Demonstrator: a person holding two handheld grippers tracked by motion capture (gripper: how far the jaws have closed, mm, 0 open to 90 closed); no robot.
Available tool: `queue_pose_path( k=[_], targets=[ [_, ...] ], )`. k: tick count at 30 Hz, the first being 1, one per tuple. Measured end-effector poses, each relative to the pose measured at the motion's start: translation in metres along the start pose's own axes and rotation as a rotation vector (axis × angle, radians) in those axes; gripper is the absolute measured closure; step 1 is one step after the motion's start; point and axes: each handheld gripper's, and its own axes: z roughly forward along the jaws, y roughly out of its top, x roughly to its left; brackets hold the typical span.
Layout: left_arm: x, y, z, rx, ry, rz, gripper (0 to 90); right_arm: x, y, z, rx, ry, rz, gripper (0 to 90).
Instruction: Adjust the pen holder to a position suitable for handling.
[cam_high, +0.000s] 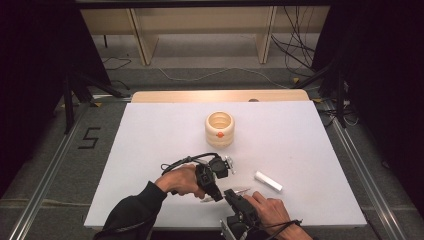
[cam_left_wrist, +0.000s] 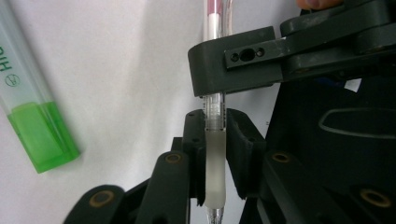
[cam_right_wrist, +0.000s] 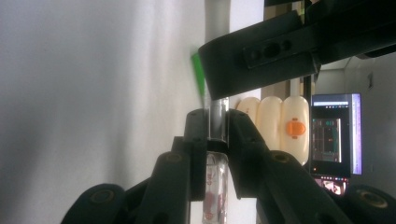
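A clear pen (cam_left_wrist: 215, 154) with a frosted grip and a pink refill hangs just above the white table between both grippers. My left gripper (cam_left_wrist: 215, 126) is shut on the frosted grip. My right gripper (cam_right_wrist: 217, 123) is shut on the clear barrel (cam_right_wrist: 216, 177). In the left gripper view a jaw of the right gripper crosses the barrel higher up. In the high view the left gripper (cam_high: 217, 194) and the right gripper (cam_high: 230, 195) meet near the table's front edge, with the pen (cam_high: 242, 190) level between them.
A green highlighter (cam_left_wrist: 35, 121) lies on the table to the left of the pen. A cream ribbed holder (cam_high: 219, 129) with an orange spot stands mid-table. A white cylinder (cam_high: 268, 181) lies to the right of the hands. The white board (cam_high: 150, 150) ends close behind the wrists.
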Motion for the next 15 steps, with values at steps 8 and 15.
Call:
queue_pose_path(
  k=[8,15],
  targets=[
    [0.003,-0.009,-0.015,-0.077,0.015,-0.011,42.6,-0.003,-0.008,-0.001,0.005,-0.024,0.017,79.5],
    [0.007,-0.025,-0.033,-0.216,0.059,-0.062,31.6,-0.008,-0.017,-0.002,0.022,-0.021,0.041,79.5]
  ],
)
